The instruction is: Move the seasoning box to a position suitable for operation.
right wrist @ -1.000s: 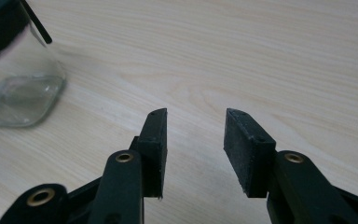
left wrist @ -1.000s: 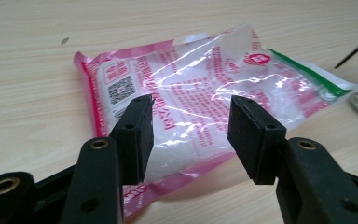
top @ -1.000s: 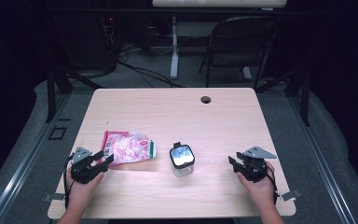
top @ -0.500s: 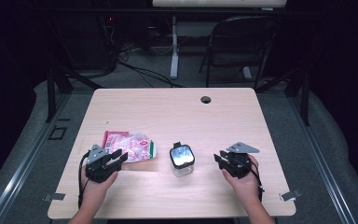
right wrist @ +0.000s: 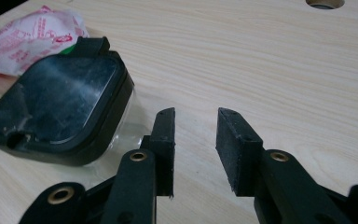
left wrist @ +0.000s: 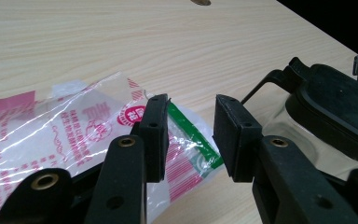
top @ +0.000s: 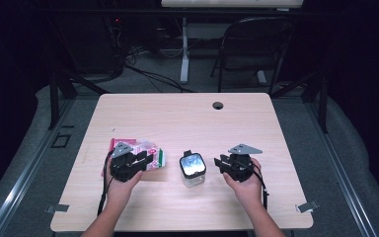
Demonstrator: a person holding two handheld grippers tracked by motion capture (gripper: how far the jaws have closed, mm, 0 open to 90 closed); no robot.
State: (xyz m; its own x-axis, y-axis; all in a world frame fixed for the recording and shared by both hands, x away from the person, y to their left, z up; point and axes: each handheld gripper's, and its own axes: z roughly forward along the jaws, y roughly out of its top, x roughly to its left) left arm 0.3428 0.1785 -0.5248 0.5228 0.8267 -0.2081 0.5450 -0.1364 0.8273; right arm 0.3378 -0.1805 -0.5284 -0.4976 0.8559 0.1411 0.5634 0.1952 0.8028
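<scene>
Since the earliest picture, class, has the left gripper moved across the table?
Yes. In the high view the left gripper has shifted right from the table's left edge, over the pink packet, towards the black-lidded jar, which stays put.

Bare forearms; each black gripper, left gripper (top: 139, 160) and right gripper (top: 223, 162), carries brass-ringed screw holes, grey three-cornered plate, trailing black cable.

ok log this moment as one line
left gripper: open, over snack bag | right gripper: open, beside jar | nothing held
</scene>
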